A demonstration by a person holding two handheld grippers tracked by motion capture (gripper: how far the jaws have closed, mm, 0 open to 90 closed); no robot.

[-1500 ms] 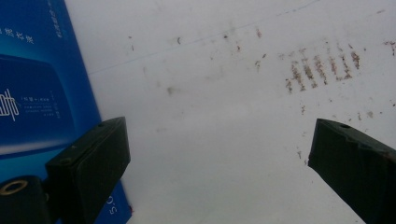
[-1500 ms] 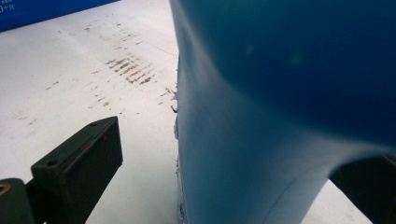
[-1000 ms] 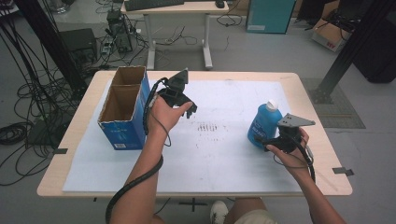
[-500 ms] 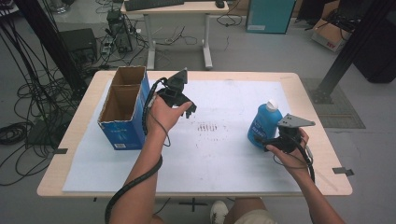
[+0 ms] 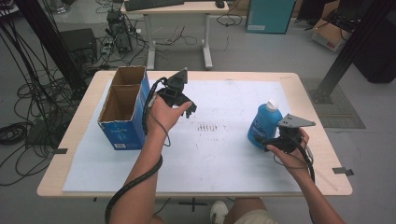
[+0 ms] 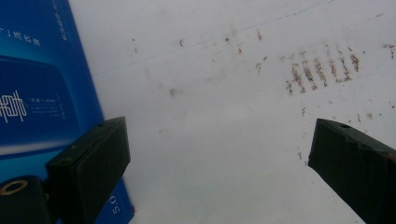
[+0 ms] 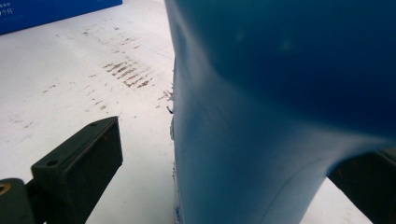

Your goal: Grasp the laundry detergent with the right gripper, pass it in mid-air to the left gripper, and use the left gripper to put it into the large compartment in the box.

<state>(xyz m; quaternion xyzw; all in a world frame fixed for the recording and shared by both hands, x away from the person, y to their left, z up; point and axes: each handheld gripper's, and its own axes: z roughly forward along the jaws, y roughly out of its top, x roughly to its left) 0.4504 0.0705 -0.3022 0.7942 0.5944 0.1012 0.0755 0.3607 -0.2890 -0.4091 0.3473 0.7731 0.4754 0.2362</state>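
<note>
**Blue bottle stands between spread jaws at the table's right**

Black jaws of the right gripper sit apart on either side of the blue bottle. In the right gripper view the bottle's wall rises close between them: there is a clear gap to the left jaw, and I cannot tell whether the right one touches. The bottle stands upright on the white sheet, long axis vertical, its white cap pointing up, on the right part of the table, well apart from the box. The right hand grips its tool from behind, low over the sheet, with the forearm coming up from the near edge and the gripper aimed leftward at the bottle's lower body.

Across the table the left gripper hangs above the sheet with its jaws wide apart and nothing between them. The left hand is raised with the wrist bent, and the forearm reaches far forward. Just beside it stands the open blue cardboard box, its printed side at the edge of the left gripper view. Brownish smudges mark the sheet between the two grippers.
</note>
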